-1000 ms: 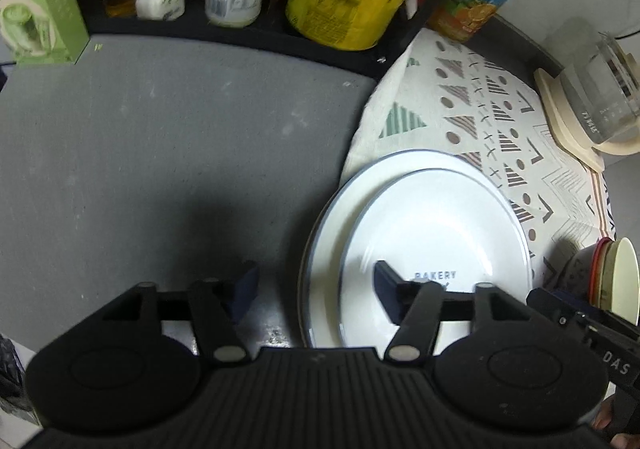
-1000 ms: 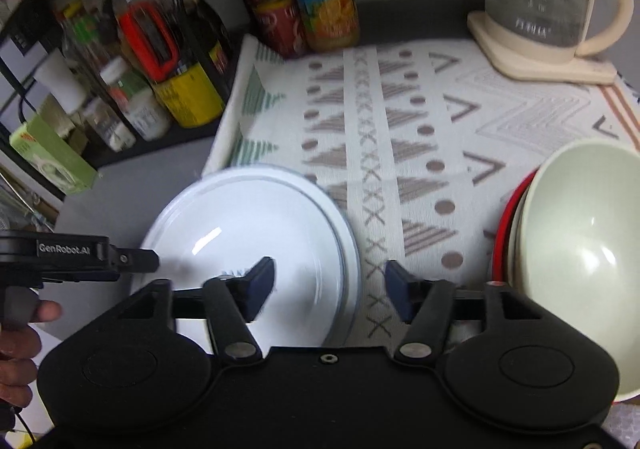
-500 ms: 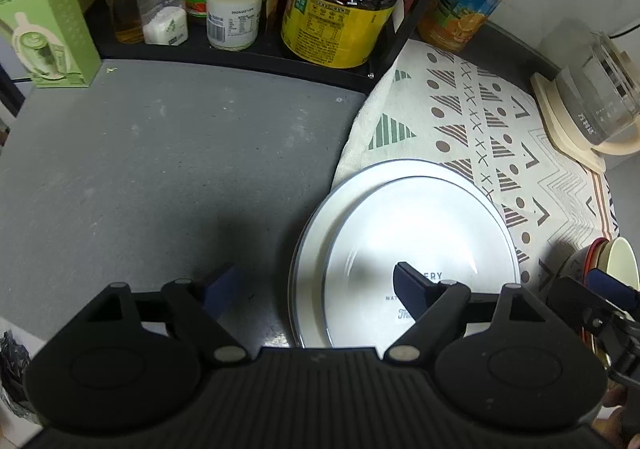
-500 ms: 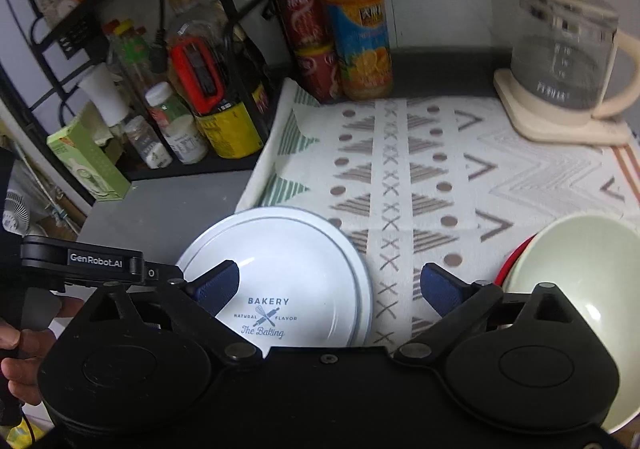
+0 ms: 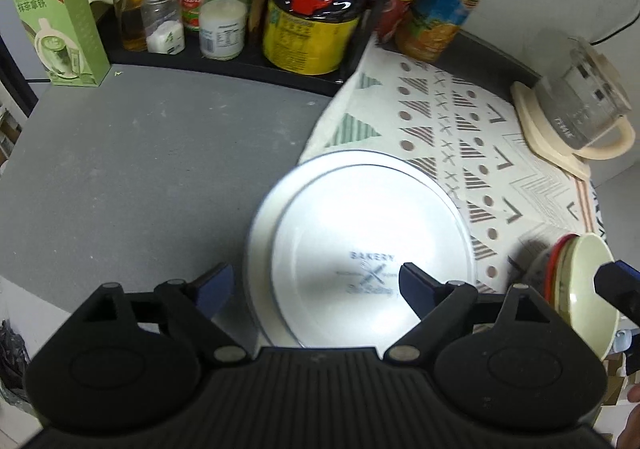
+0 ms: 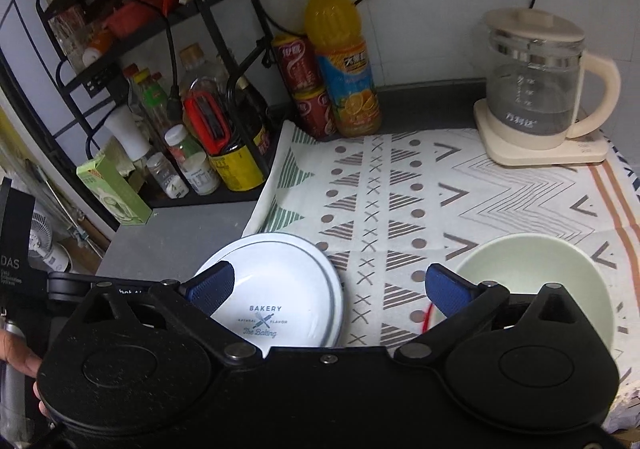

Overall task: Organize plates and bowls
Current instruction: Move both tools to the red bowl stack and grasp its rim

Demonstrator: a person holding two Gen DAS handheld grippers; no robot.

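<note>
Field notes, working both tools remotely.

Landmark: the patterned cloth (image 6: pixel 460 201) spread over the grey surface (image 5: pixel 140 169).

Left tool (image 5: pixel 316 285): jaws opening, nothing between them; the plates show through the gap, but no pad touches them. Right tool (image 6: pixel 332 289): jaws opening to a wide spread, also empty, hanging over the cloth's near part between plates and bowls.

Plates (image 6: pixel 276 289): 2 white ones, stacked, straddling the cloth's left edge, part on cloth and part on bare surface. The upper sits off-centre toward the cloth, so a crescent of the lower shows on the far side. My reading: the stack is deliberate, like with like, and neither tool needs to hold it.

Look of the upper plate: glossy, shallow, thin dark rim line, blue "BAKERY" print with a crossed-utensil mark in the well. Left view is motion-blurred; the print reads cleanly only from the right.

Bowls (image 6: pixel 536 289): nested on the cloth's near right corner, pale green on top, a red rim (image 5: pixel 558 261) showing beneath. I cannot count them.

Kettle (image 6: pixel 540 89) stands at the cloth's far right corner; juice bottle (image 6: pixel 340 57) and cans (image 6: pixel 308 89) just beyond its far left corner.

Judgement: sorting looks close to done.
</note>
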